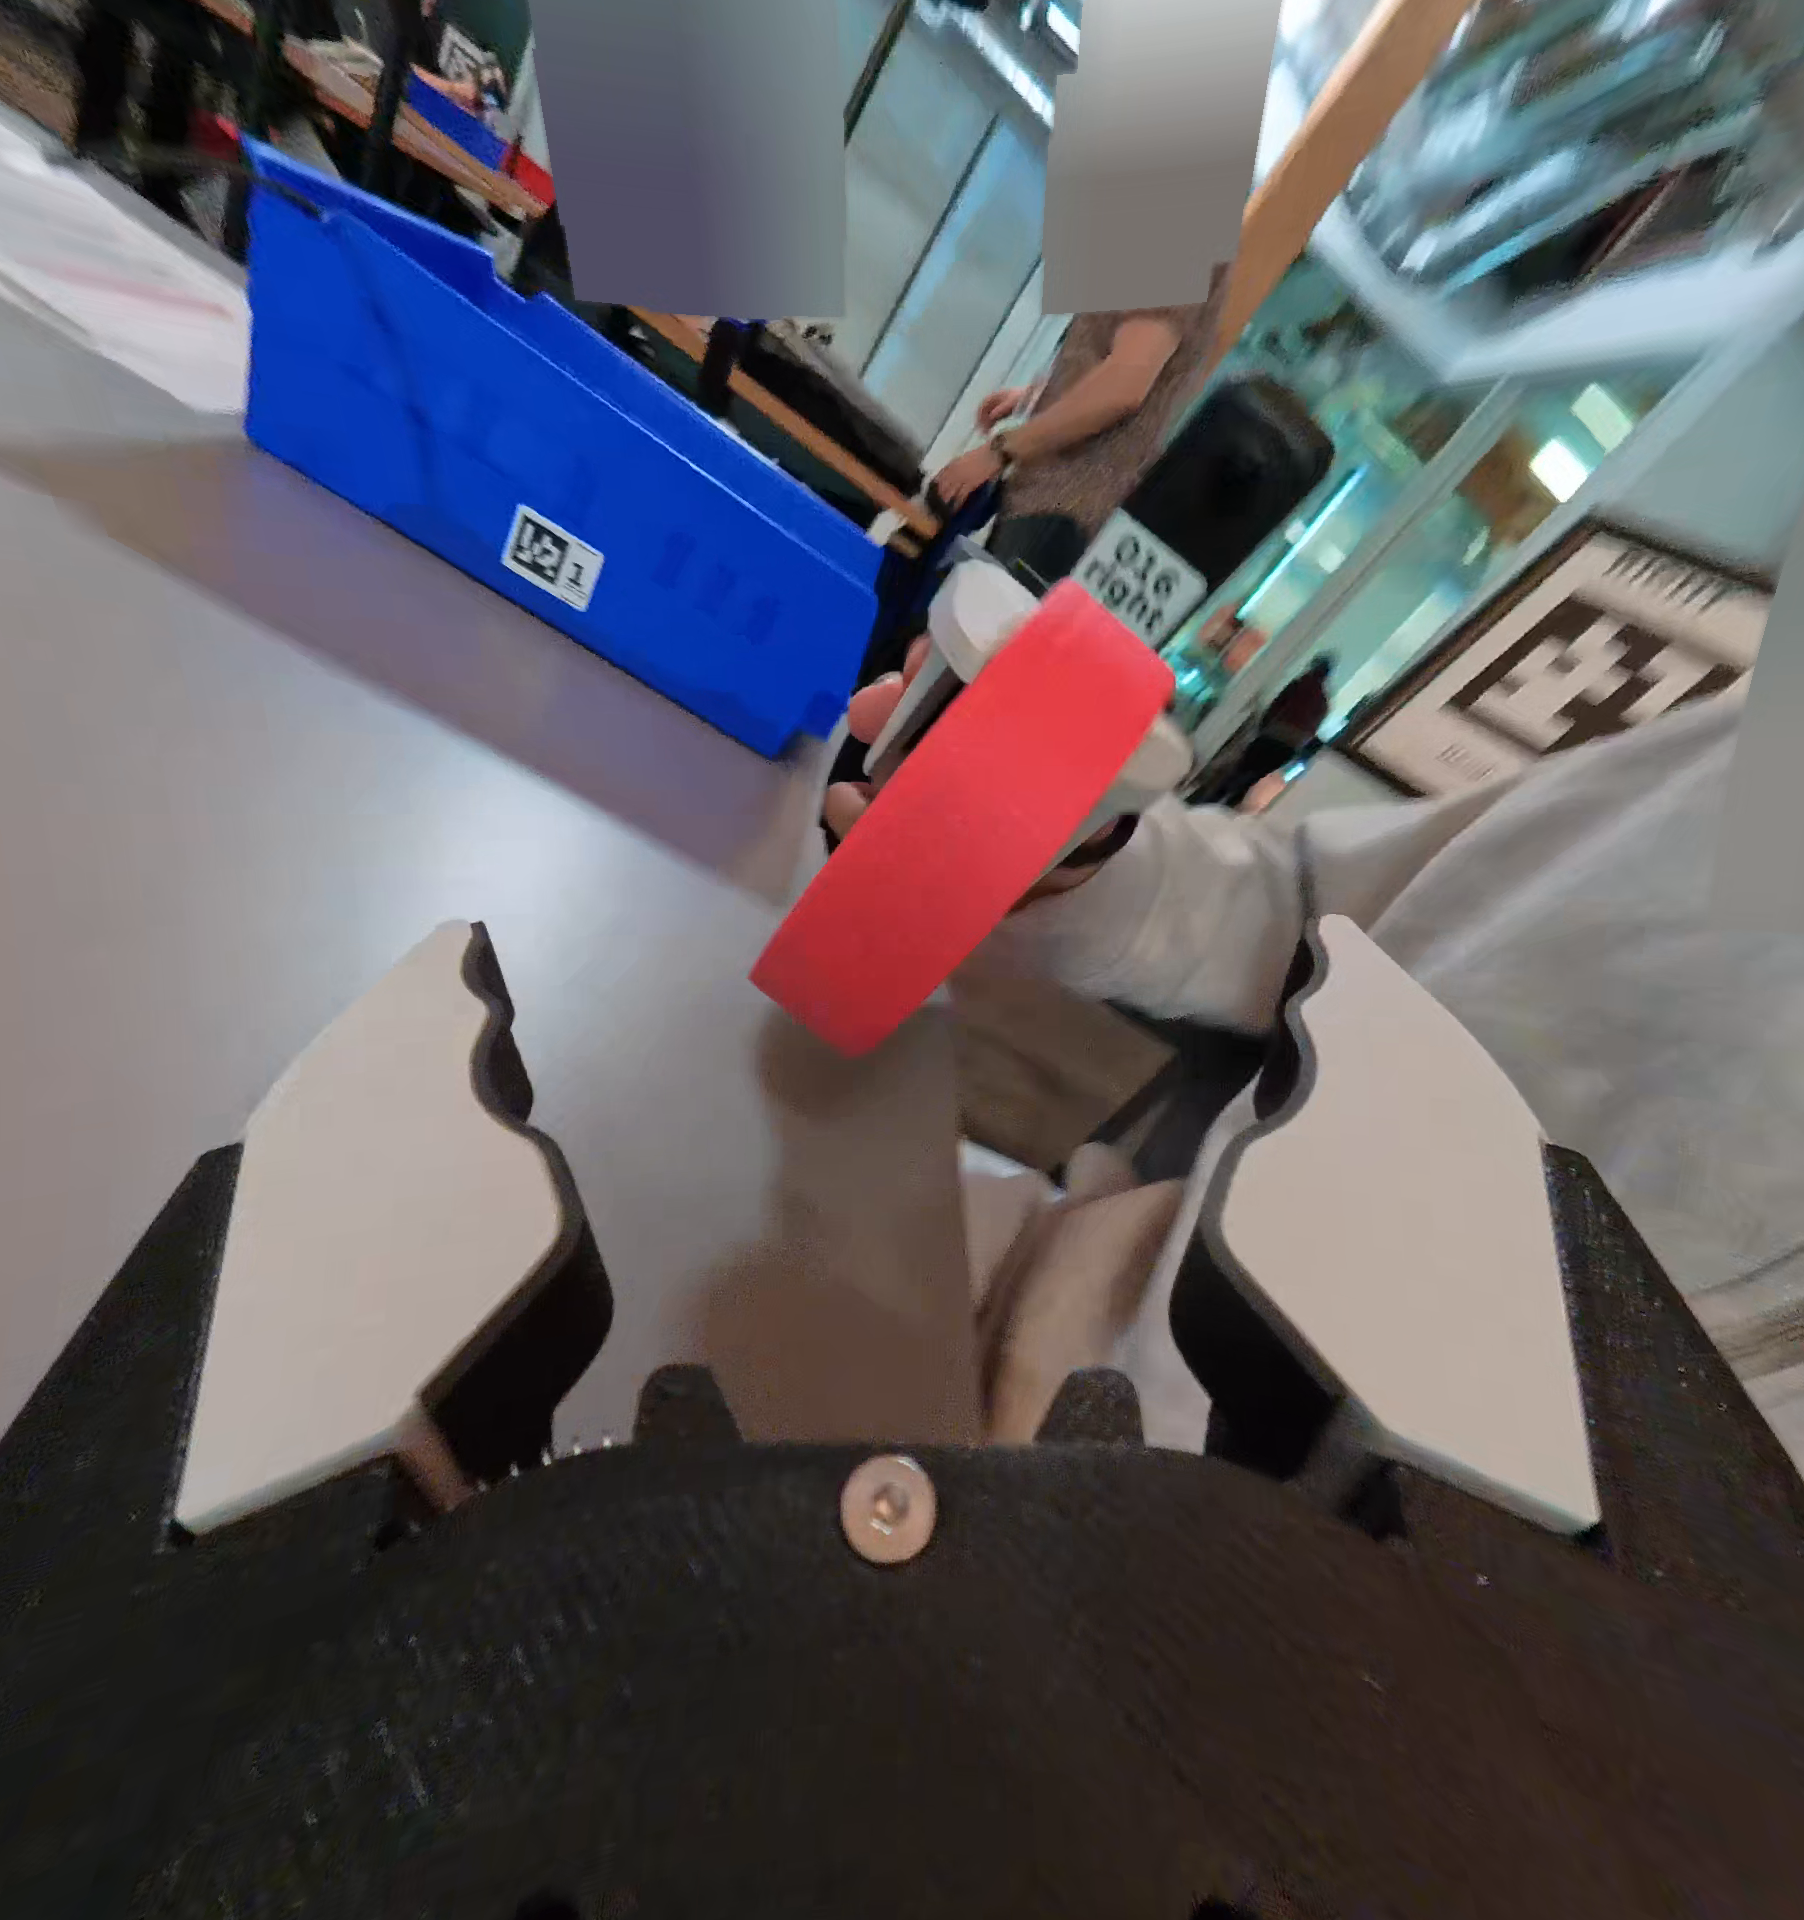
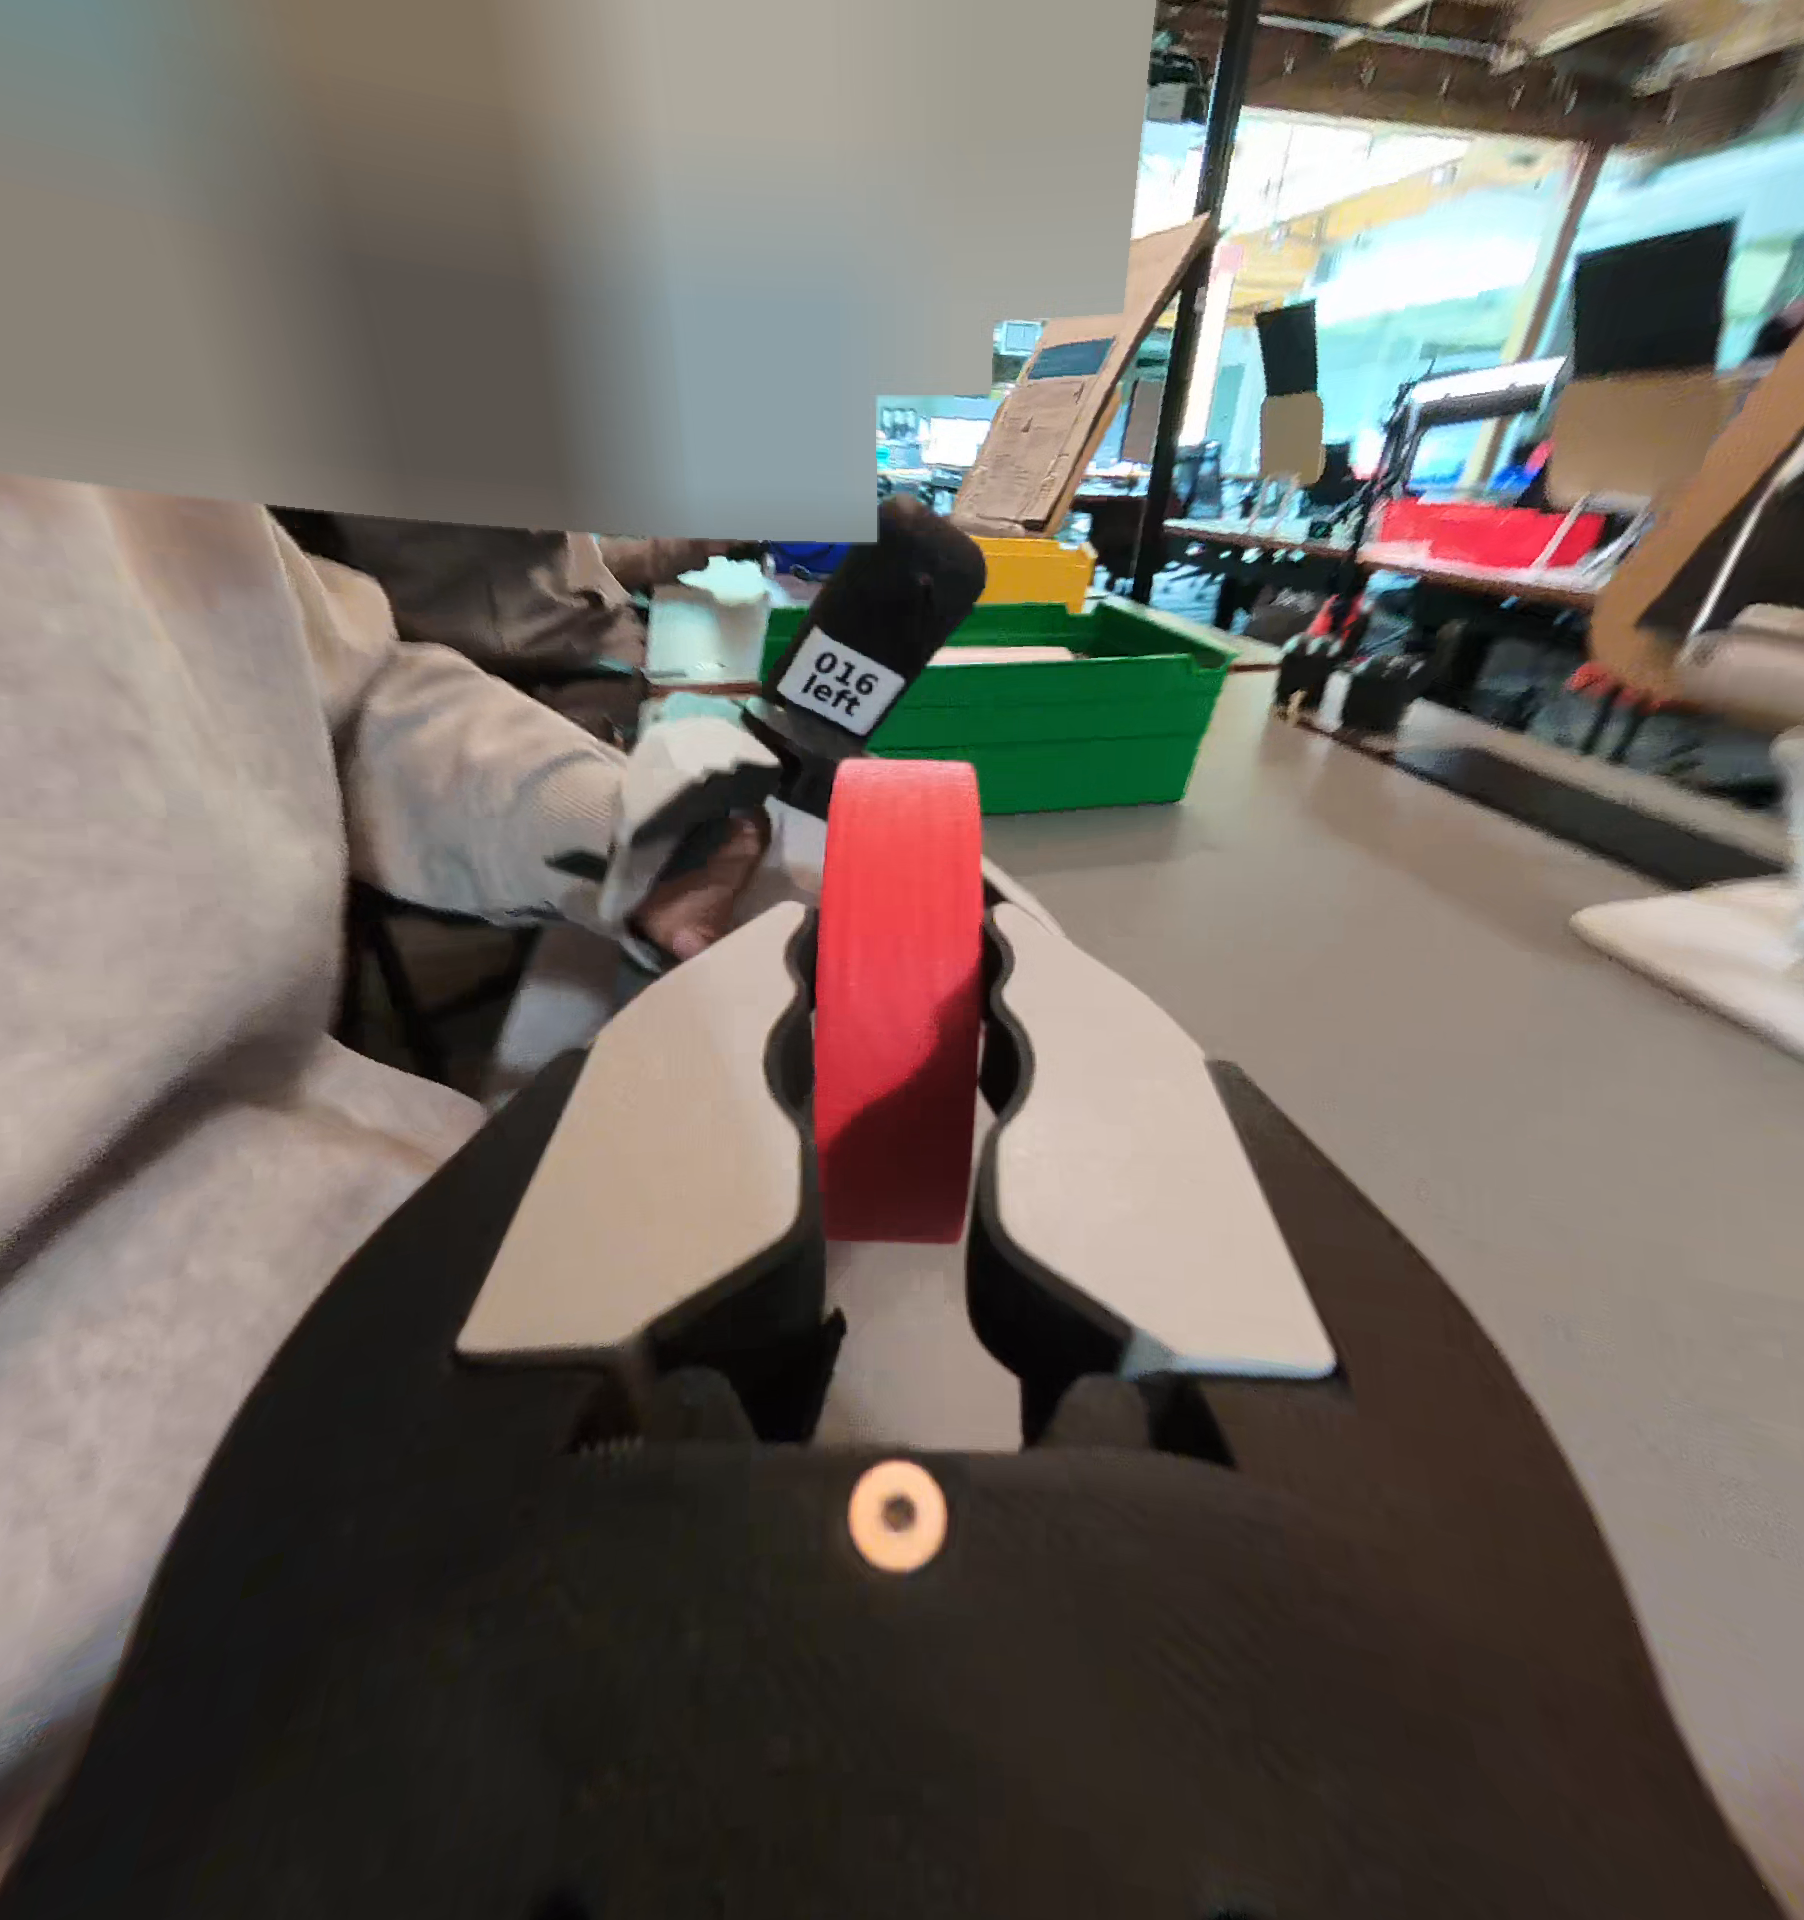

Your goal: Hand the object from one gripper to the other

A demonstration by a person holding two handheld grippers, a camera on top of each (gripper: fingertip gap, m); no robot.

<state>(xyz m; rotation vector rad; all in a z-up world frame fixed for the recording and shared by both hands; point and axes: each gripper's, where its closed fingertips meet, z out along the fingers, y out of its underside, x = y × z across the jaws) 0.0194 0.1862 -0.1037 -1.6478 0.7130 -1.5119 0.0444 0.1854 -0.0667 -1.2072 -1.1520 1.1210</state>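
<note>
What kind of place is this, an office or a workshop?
Most likely a shared workshop or lab. Plastic sorting bins, one blue and one green, stand on long grey worktables, and more benches with equipment fill the open hall behind.

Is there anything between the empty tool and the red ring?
No. In the left wrist view, the open left tool faces the red ring held by the right tool; only air lies between, above bare grey table.
</note>
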